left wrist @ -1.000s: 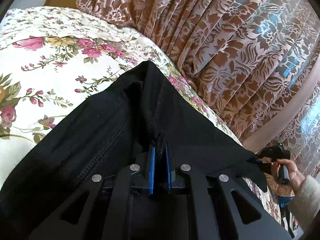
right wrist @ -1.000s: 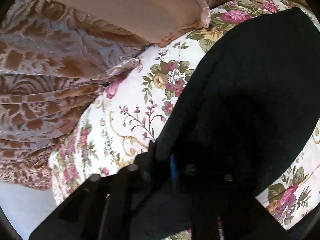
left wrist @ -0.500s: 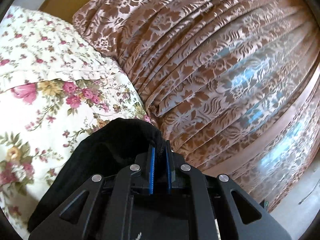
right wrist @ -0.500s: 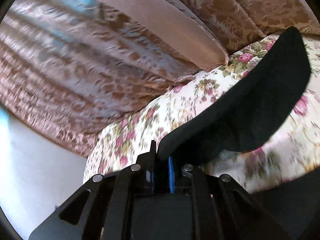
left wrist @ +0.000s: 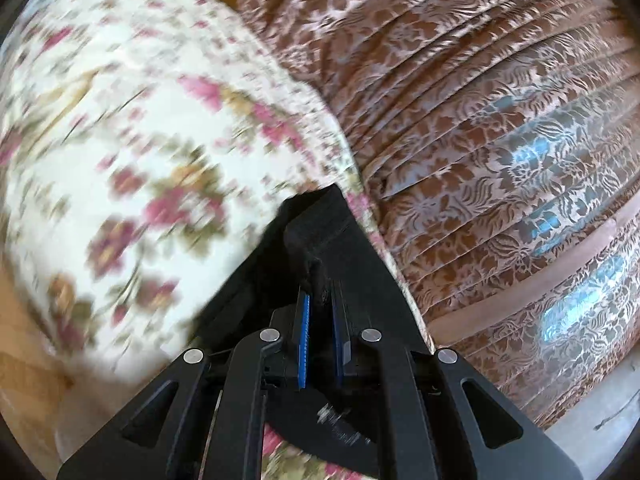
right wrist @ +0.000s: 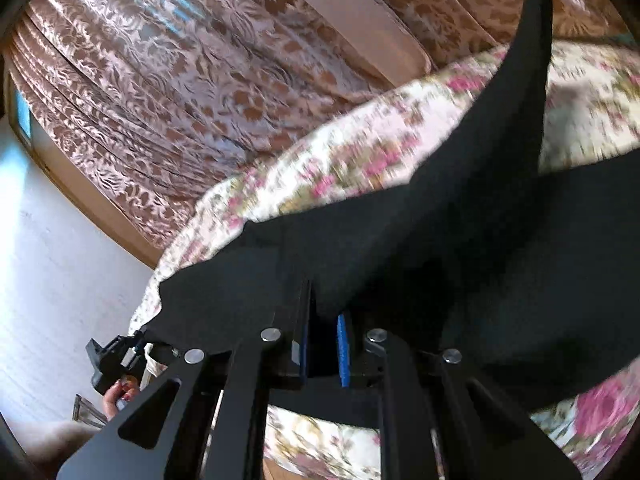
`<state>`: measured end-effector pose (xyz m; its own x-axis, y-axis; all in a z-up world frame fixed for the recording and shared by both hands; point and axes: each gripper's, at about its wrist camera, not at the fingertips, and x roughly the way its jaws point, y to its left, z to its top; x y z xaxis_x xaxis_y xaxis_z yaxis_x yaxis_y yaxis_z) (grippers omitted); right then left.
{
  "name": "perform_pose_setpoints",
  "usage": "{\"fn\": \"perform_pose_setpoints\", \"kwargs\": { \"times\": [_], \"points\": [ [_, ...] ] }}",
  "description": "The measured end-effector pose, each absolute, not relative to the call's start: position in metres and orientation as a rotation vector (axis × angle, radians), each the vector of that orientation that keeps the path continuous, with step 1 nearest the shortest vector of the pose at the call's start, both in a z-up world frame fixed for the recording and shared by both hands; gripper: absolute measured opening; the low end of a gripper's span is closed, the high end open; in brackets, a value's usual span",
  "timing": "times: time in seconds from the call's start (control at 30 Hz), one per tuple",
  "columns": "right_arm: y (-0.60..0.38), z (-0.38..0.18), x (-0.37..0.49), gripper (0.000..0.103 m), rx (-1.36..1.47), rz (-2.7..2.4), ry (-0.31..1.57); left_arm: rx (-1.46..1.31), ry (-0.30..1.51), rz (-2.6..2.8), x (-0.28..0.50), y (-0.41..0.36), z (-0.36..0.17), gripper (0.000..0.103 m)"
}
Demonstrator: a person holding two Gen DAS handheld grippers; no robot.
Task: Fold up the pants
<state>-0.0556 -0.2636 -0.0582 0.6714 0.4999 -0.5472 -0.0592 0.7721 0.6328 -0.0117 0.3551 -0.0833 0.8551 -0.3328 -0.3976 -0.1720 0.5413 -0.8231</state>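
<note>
The black pants (left wrist: 324, 236) hang over a floral bedspread (left wrist: 132, 152). My left gripper (left wrist: 320, 312) is shut on a bunched edge of the pants, with black cloth pinched between its blue pads. In the right wrist view the pants (right wrist: 460, 240) stretch as a wide dark sheet up to the upper right. My right gripper (right wrist: 324, 328) is shut on their near edge. My left gripper (right wrist: 116, 360) also shows there at the lower left, holding the far corner of the same edge.
Brown patterned curtains (left wrist: 500, 120) hang close behind the bed, also in the right wrist view (right wrist: 180, 80). A white wall (right wrist: 60, 260) stands at the left. The bedspread (right wrist: 340, 160) lies under the raised cloth.
Both grippers have lifted and swung with the pants. The cloth is now pulled taut between them and raised off the bed; both views are blurred by motion.
</note>
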Motion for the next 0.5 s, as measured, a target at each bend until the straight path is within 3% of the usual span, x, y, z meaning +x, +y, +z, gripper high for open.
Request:
{"fn": "perform_pose_setpoints", "kwargs": {
  "times": [0.27,0.33,0.37,0.4,0.5],
  "points": [
    [-0.27,-0.088,-0.057,0.011,0.676,0.307,0.816,-1.017,0.539,-0.134,-0.036,0.346,-0.096,0.008],
    [-0.272,-0.088,-0.057,0.013,0.683,0.31,0.811,-1.005,0.545,-0.131,-0.036,0.344,-0.094,0.013],
    [-0.272,-0.088,-0.057,0.021,0.684,0.311,0.809,-1.024,0.539,-0.148,-0.036,0.343,-0.094,0.02],
    [-0.273,-0.087,-0.057,0.024,0.686,0.309,0.802,-1.043,0.535,-0.16,-0.036,0.343,-0.095,0.033],
    [-0.277,-0.084,-0.056,0.031,0.715,0.301,0.789,-1.1,0.497,-0.202,-0.038,0.344,-0.094,0.053]
  ]
}}
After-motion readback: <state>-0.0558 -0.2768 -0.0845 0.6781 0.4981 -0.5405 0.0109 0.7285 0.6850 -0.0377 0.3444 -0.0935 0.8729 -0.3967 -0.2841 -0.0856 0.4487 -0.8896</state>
